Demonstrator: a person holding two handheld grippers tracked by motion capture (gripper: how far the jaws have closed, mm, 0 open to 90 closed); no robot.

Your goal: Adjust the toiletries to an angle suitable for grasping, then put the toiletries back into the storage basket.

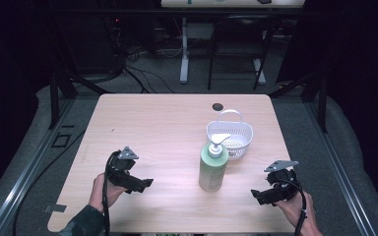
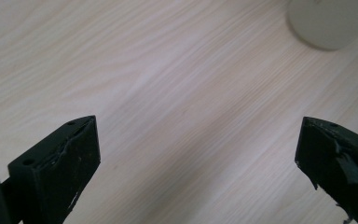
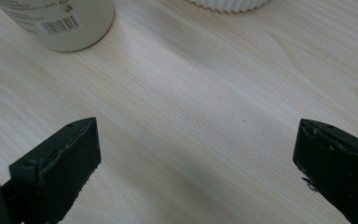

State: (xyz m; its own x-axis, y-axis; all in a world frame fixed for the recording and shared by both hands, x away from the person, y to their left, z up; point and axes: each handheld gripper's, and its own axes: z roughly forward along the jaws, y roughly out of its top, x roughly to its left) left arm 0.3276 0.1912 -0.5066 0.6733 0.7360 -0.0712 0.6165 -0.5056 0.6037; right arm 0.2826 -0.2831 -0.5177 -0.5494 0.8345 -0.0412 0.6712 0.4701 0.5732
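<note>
— While both hands rest low at the near edge of the table [image 1: 142,123], how do the tools stand?

— The left gripper [image 1: 146,184] has its jaws spread wide with only bare wood between them. The right gripper [image 1: 257,195] is the same: wide open, gripping nothing.

— And the bottle?

— The green pump bottle [image 1: 212,168] stands upright between the two grippers, nearer the right one, apart from both. Its base shows at the top of each gripper view.

— Anything by it?

— A white basket [image 1: 230,133] sits just behind it, close against the pump head.
</note>
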